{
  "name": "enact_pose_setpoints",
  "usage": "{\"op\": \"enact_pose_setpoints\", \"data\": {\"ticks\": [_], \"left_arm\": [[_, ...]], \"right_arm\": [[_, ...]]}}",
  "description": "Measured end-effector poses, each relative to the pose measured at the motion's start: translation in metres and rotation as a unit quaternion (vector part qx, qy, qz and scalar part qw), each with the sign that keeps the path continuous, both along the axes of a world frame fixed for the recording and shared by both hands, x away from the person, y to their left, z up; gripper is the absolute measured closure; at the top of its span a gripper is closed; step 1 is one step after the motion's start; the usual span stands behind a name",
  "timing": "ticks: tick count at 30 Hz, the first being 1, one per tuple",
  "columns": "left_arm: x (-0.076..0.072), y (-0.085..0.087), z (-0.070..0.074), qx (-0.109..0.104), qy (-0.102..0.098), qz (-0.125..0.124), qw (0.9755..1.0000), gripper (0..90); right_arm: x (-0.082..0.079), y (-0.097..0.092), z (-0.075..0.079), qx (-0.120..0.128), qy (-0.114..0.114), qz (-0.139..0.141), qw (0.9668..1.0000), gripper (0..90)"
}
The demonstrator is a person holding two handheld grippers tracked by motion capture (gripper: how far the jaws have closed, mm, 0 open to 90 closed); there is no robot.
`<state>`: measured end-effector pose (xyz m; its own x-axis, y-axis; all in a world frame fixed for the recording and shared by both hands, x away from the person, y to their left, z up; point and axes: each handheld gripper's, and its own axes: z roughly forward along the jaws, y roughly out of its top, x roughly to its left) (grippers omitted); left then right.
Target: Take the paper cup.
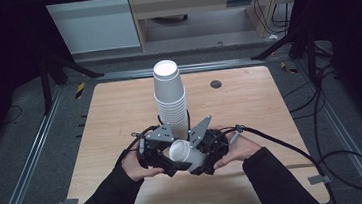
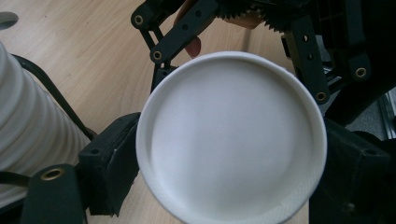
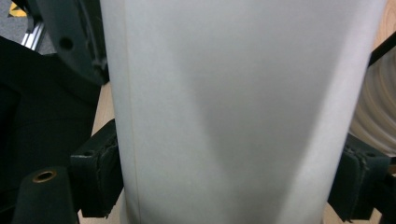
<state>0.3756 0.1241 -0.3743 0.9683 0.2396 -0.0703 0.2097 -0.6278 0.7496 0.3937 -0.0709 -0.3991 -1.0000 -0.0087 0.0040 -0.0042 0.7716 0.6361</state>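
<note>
So there's a single white paper cup (image 1: 184, 153) lying on its side just below the middle of the high view, squeezed between both grippers. The left gripper (image 1: 158, 155) has its jaws clamped on the cup's base end; in its own view the round bottom (image 2: 232, 140) sits right between the pads. The right gripper (image 1: 205, 152) is clamped on the cup's wall (image 3: 233, 112). Just above them stands a tall stack of white cups (image 1: 170, 95), upside down. Underneath is a light wood-grain table (image 1: 115, 113) with grey floor, metal rails and cables around.
</note>
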Motion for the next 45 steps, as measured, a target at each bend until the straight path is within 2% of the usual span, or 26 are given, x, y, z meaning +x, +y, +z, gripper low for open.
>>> {"op": "enact_pose_setpoints", "data": {"ticks": [8,21,32,38,45], "left_arm": [[0.001,-0.003,-0.003,0.005,0.012,-0.006,0.9999,19.2],[0.002,-0.003,-0.005,0.011,0.024,-0.004,0.9996,20.8],[0.003,-0.003,-0.006,0.019,0.028,-0.002,0.9994,20.9],[0.003,-0.002,-0.006,0.029,0.025,-0.007,0.9993,20.9],[0.004,0.006,-0.002,0.027,0.021,-0.005,0.9994,20.8]], "right_arm": [[0.0,0.002,0.001,0.004,-0.001,0.002,1.0,15.1],[0.0,0.003,-0.001,-0.003,0.002,0.002,1.0,14.7],[0.002,0.002,-0.004,0.007,0.007,-0.006,0.9999,8.9],[0.001,-0.003,0.0,0.008,0.013,-0.014,0.9998,5.7],[0.001,-0.016,0.013,0.021,0.004,-0.029,0.9993,4.7]]}}
